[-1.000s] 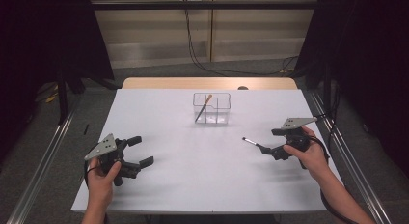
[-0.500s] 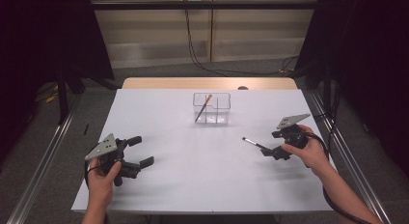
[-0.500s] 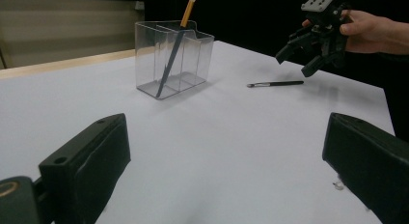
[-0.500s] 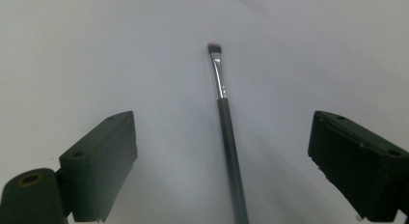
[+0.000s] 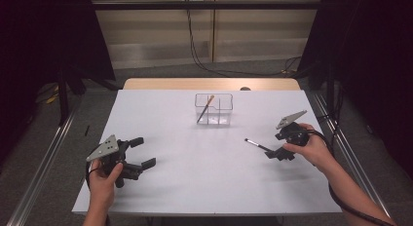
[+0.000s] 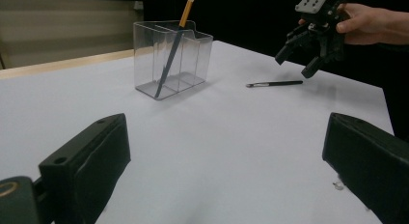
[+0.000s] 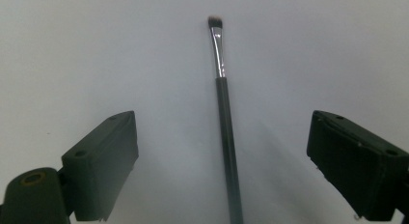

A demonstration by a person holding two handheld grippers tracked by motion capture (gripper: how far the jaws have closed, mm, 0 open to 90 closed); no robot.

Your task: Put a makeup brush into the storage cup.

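Between the open right gripper's jaws, brush.

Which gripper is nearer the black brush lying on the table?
Right. The right gripper sits at the black brush's handle end, jaws open astride it. The left gripper is far across the table, near its other front corner.

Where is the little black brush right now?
In the high view the little black brush lies flat on the white table, right of the middle, just ahead of the right gripper, whose open jaws straddle its handle without touching it.
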